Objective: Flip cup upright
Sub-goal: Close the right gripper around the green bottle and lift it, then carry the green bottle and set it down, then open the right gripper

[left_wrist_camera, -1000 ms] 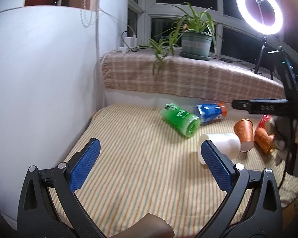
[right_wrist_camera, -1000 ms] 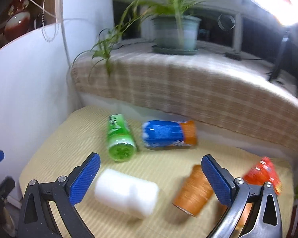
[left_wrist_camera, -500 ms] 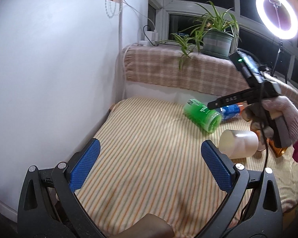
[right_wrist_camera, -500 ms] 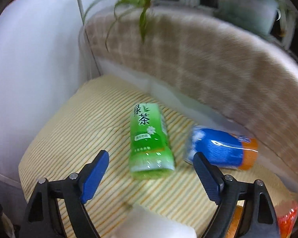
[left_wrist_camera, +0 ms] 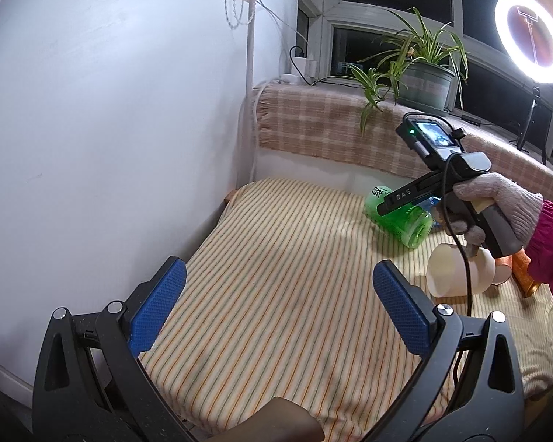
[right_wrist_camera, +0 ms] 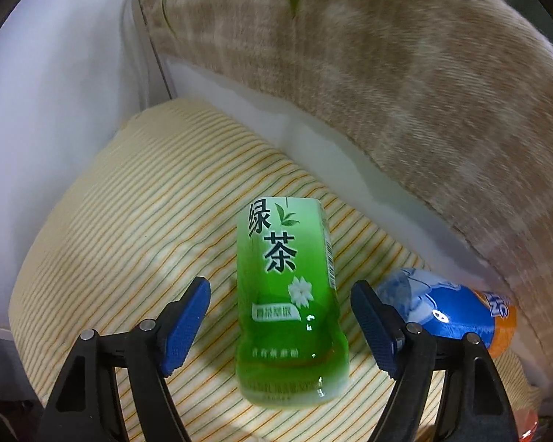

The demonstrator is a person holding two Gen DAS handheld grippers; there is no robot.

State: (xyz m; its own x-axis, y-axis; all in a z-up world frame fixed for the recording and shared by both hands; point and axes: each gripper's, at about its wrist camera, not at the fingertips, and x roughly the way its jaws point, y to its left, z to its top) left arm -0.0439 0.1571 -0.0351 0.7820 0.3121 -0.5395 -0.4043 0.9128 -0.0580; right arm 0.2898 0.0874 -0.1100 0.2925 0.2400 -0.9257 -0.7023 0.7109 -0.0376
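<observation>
A green tea cup [right_wrist_camera: 289, 294] lies on its side on the striped cloth [right_wrist_camera: 129, 221]. My right gripper [right_wrist_camera: 280, 324] is open, its blue pads on either side of the cup's lower body, not touching. In the left wrist view the green cup [left_wrist_camera: 402, 221] lies at the far right under the right gripper tool [left_wrist_camera: 442, 176]. A white cup [left_wrist_camera: 457, 272] lies on its side near it. My left gripper [left_wrist_camera: 276, 309] is open and empty over bare cloth at the near left.
A blue and orange cup [right_wrist_camera: 449, 313] lies on its side right of the green one. Orange cups [left_wrist_camera: 523, 276] lie at the far right. A white wall [left_wrist_camera: 92, 147] bounds the left. A plaid-covered ledge [left_wrist_camera: 331, 132] with a potted plant [left_wrist_camera: 424, 81] stands behind.
My right gripper moved forward and down over the green cup, which now lies between its pads. My left gripper drew back and to the left.
</observation>
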